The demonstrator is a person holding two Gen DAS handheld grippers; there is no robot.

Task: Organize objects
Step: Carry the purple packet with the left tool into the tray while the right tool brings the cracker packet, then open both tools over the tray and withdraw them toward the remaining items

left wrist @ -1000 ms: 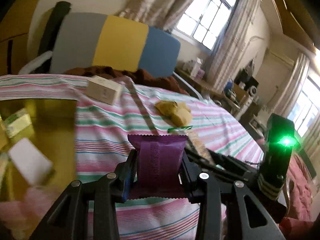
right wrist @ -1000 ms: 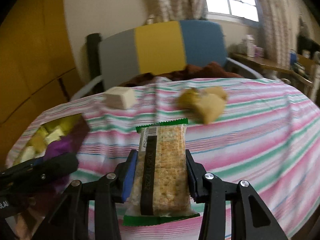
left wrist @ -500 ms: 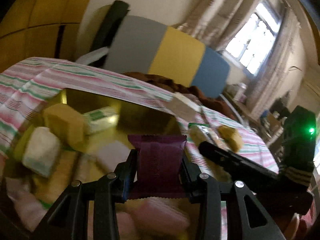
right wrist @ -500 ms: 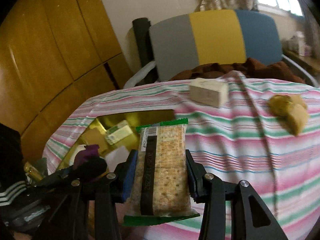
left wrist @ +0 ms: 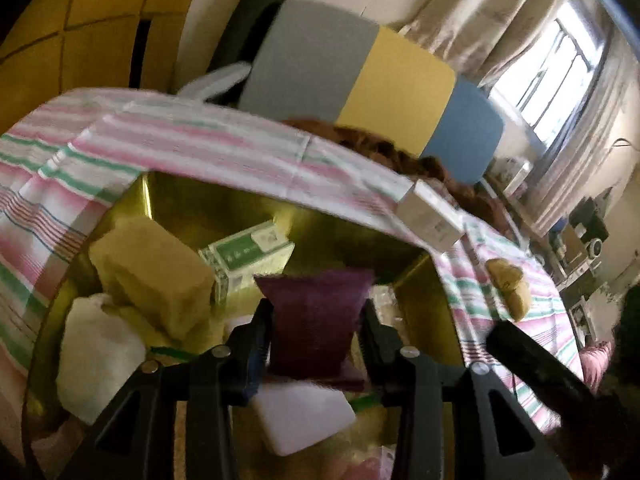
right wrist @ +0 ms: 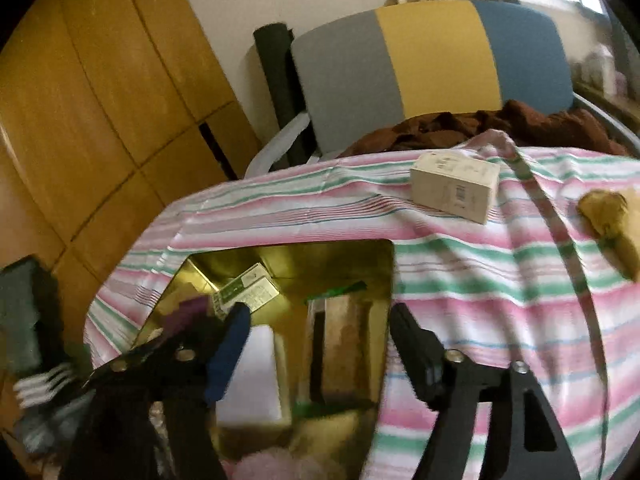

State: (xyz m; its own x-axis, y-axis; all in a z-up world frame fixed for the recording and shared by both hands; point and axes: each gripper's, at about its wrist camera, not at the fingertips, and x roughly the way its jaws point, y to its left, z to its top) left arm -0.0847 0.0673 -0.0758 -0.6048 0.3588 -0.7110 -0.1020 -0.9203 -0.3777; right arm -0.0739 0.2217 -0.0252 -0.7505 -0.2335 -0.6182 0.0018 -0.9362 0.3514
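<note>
Opening over the gold box (left wrist: pixel 416 276): left gripper (left wrist: pixel 318 320) around purple packet (left wrist: pixel 316 316), right gripper (right wrist: pixel 316 344) around cracker packet (right wrist: pixel 344 344).

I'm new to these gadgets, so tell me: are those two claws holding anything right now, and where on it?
Both are letting go. The left gripper is opening, the purple packet between its jaws. The right gripper is opening; its cracker packet is dropping into the gold box.

One gold bin (right wrist: pixel 384 264), two grippers, one purple packet (left wrist: pixel 316 320), one cracker packet (right wrist: pixel 344 344), one cream box (right wrist: pixel 456 192), one chair (right wrist: pixel 432 64).
</note>
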